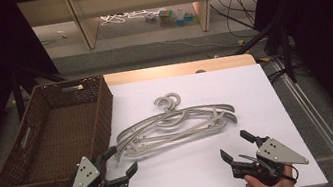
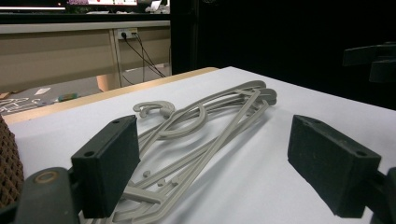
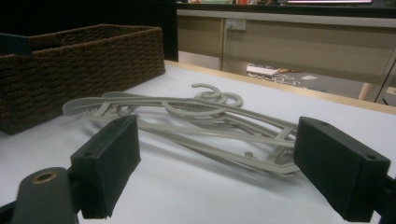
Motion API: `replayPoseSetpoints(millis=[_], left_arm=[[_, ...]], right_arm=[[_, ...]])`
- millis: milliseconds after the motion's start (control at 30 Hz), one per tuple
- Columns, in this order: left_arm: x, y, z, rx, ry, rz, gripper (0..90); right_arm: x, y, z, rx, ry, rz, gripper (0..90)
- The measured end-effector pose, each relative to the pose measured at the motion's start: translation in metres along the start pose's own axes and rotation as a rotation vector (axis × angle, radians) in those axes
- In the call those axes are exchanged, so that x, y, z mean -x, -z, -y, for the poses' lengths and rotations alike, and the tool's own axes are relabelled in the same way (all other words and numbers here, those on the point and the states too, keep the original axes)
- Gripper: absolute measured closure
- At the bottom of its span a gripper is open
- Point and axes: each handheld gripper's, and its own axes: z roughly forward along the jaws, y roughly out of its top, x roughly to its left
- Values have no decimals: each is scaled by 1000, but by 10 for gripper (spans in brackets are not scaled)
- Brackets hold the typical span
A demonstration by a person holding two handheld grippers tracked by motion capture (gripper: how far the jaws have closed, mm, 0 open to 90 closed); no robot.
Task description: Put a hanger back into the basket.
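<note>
A stack of grey plastic hangers [image 1: 174, 125] lies in the middle of the white table [image 1: 254, 84], hooks pointing away from me. In the left gripper view the hangers [image 2: 205, 121] lie just beyond the left jaw, and in the right gripper view the hangers [image 3: 187, 121] stretch across between the jaws, farther off. My left gripper [image 1: 123, 161] is near the front left, by the hangers' left ends, open and empty. My right gripper [image 1: 236, 147] rests at the front right, short of the hangers, open and empty.
A brown wicker basket [image 1: 50, 137] sits at the table's left edge, beside my left gripper; its wall [image 3: 70, 65] rises at the left of the right gripper view. Shelving and cables lie on the floor beyond the table.
</note>
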Motion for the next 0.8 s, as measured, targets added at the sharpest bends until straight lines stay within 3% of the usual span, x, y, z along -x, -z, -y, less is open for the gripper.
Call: replayPoseSetpoints(millis=[467,567,600,633,800], left_arm=[[2,-5,-2,-28,26,43,156],[7,-10,-6,-39,59,59,157],[7,-13,-7,-41,36,69,157],[10,-18,-10,-78,-1,68,159],[10,-30,-19,-127,-7,67,166]], right_arm=[[1,-1,1,4,-3,11,157],[1,-2,1,5,-5,2,157],[1,-2,1,5,-5,2,157],[1,-2,1,6,-6,1,157],[2,-1,1,-3,-5,-3,157]])
